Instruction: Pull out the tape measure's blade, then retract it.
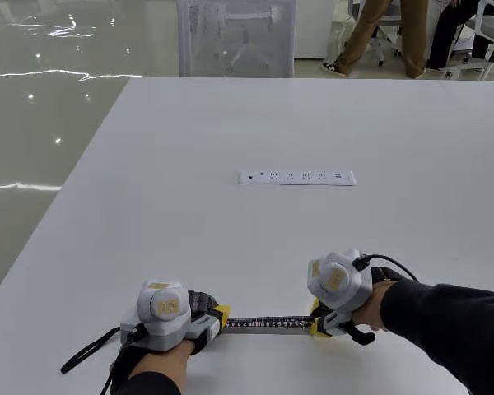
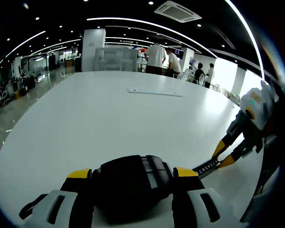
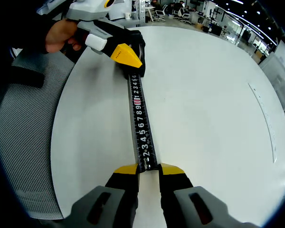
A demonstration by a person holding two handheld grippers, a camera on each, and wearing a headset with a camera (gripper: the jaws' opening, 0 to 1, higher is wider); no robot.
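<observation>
Tabletop (image 1: pixel 230 123), nearside of power strip (image 1: pixel 296 177): left gripper (image 1: pixel 214 319) clamps case (image 2: pixel 133 187), right gripper (image 3: pixel 148 168) pinches blade (image 3: pixel 140 123), partly drawn; retracting likely needs a slow, guided return.

Left gripper (image 1: pixel 215 318) near front table edge, jaws clamped on black tape measure case (image 1: pixel 202 304). Right gripper (image 1: pixel 316 320) to its right, yellow tips pinching blade (image 1: pixel 267 322) end. Blade pulled out, flat on white table (image 1: pixel 230 230), spanning between both grippers (markings too small to read). Black strap (image 1: pixel 86 352) trails left of left gripper. Power strip (image 1: pixel 296 177) mid-table, well apart. Mesh chair back (image 1: pixel 236 37) past far edge.
</observation>
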